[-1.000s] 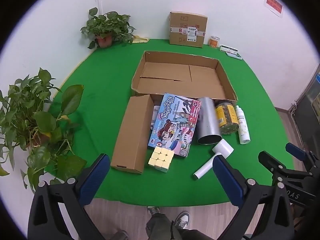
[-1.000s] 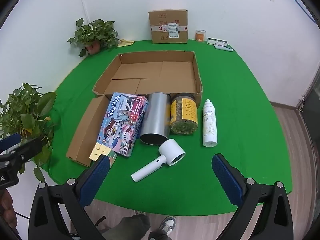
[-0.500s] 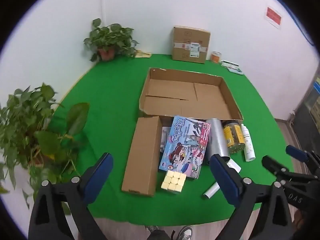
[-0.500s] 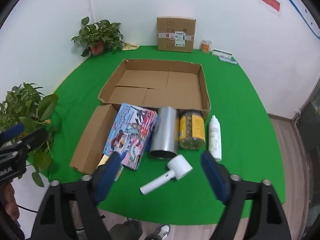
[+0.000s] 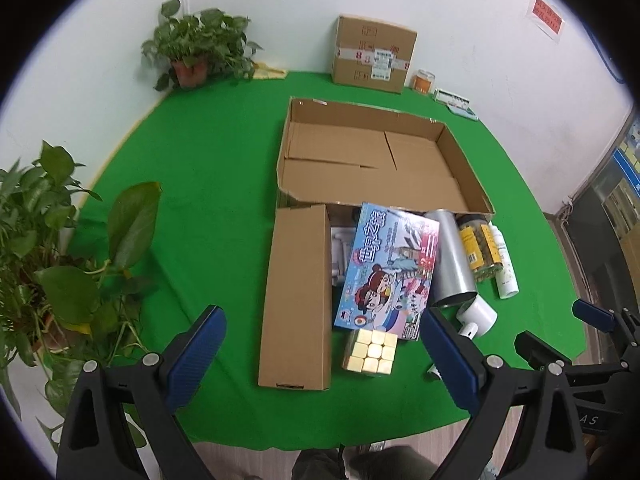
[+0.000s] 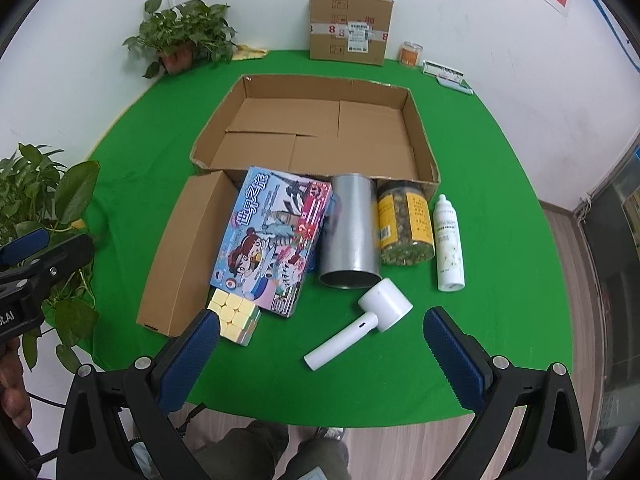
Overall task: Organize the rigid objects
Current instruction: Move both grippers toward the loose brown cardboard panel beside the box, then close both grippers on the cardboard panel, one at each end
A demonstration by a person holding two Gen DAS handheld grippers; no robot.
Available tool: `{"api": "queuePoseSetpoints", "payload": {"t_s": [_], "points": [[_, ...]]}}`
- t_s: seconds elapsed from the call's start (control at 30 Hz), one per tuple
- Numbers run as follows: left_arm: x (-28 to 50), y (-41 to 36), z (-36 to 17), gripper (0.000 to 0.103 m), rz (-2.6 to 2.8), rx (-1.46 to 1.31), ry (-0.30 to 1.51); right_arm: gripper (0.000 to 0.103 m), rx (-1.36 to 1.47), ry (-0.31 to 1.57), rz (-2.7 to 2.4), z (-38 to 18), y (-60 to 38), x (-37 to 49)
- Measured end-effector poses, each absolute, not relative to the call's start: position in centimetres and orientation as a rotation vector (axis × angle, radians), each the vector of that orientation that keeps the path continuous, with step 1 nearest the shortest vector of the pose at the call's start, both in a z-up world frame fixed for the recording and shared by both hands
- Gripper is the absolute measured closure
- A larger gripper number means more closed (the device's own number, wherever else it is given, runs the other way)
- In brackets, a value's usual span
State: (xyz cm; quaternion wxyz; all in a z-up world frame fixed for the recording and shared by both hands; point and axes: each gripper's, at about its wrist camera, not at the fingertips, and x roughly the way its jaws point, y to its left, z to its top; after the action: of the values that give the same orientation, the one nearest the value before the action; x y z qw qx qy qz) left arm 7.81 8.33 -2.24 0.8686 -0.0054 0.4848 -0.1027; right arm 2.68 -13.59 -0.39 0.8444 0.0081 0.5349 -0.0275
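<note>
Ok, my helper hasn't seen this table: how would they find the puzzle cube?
Start at the big open cardboard box on the green table. A row of things lies along its near side. The puzzle cube sits at the near corner of the colourful cartoon game box: small, pale yellow, gridded in squares.

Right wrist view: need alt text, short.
Open right gripper hangs over a green table, nothing between its fingers. Ahead lie a white handheld device, metal can, jar, white bottle, colorful game box, cube, long carton, and an empty open cardboard box.
</note>
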Motion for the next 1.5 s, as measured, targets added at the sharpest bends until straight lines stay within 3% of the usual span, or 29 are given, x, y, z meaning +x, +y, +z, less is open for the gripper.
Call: {"api": "queuePoseSetpoints", "payload": {"t_s": [0.8,1.17,1.23,1.3,1.5], "points": [[10.3,8.3,-8.6,0.006,-0.159,-0.058,1.341,0.001,0.081,1.251,0.196,-6.5,-12.7,13.0],[10.4,10.6,-12.7,0.006,-0.15,-0.185,1.44,0.001,0.114,1.321,0.369,-9.6,-6.5,17.6],[11.2,11.0,-14.2,0.009,-0.17,-0.181,1.462,0.001,0.142,1.365,0.358,-10.2,-5.9,18.5],[11.9,11.4,-15.6,0.018,-0.196,-0.182,1.49,0.001,0.13,1.389,0.32,-10.6,-5.4,19.2],[13.6,11.3,-19.1,0.018,-0.297,-0.083,1.545,0.001,0.106,1.473,0.251,-12.7,-3.4,21.1]]}}
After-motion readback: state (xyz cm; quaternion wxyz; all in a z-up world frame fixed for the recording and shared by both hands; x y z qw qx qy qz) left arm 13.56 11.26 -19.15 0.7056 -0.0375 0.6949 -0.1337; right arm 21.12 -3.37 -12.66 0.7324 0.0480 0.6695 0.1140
